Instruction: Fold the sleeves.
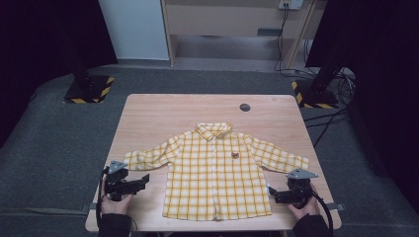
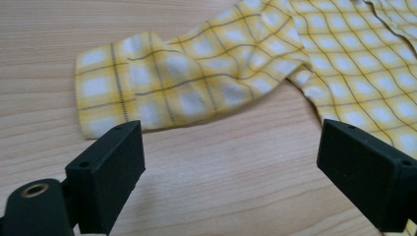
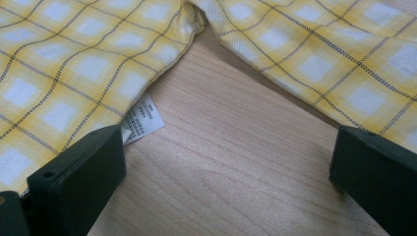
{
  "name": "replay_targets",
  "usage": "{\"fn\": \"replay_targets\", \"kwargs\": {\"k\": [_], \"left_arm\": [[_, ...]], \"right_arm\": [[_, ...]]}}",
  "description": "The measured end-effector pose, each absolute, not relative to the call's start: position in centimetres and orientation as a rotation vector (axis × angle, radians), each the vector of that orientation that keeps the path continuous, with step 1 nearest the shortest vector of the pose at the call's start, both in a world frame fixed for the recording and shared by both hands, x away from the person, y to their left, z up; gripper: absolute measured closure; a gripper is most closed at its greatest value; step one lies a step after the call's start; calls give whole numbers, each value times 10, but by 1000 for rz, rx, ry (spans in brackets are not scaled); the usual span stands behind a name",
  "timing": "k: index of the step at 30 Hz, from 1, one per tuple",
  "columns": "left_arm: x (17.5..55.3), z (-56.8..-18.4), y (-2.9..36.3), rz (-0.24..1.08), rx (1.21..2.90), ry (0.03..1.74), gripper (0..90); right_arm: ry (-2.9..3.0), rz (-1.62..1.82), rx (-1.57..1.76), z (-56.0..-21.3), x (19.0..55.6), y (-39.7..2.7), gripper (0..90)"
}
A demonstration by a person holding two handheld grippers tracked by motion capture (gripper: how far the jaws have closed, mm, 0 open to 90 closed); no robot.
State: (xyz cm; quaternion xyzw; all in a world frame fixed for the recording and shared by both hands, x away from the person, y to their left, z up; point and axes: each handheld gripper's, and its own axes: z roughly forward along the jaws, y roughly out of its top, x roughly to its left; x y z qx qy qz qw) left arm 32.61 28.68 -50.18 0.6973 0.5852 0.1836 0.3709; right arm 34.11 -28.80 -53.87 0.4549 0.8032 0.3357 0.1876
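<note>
Nearest us, our left gripper (image 1: pixel 144 180) and right gripper (image 1: pixel 272 193) both hold their jaws wide apart with nothing between them. Between them the yellow checked shirt (image 1: pixel 217 170) lies flat, sleeves spread, on the worktop (image 1: pixel 163 113), its care label (image 3: pixel 143 120) peeking out.

Looked like a lab or recording studio, not a home. A bare wooden table (image 1: pixel 148 113) stood on grey carpet (image 1: pixel 54 143) — nothing domestic around it. Two black stands had bases edged with yellow-black hazard tape (image 1: pixel 89 91), one at each far corner. Dark curtains (image 1: pixel 29 39) closed off both sides. Loose cables (image 1: pixel 336 116) ran across the floor at the right, and a wall socket (image 1: pixel 290 4) sat above a plain wooden bench (image 1: pixel 232 24) — typical test-rig setup.
</note>
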Motion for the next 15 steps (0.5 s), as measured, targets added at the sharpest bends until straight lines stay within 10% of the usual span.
{"fn": "replay_targets", "kwargs": {"k": [15], "left_arm": [[351,-505,312,442,1736,1579,126]], "right_arm": [[2261,946,1279,-539,341,-288,5]]}}
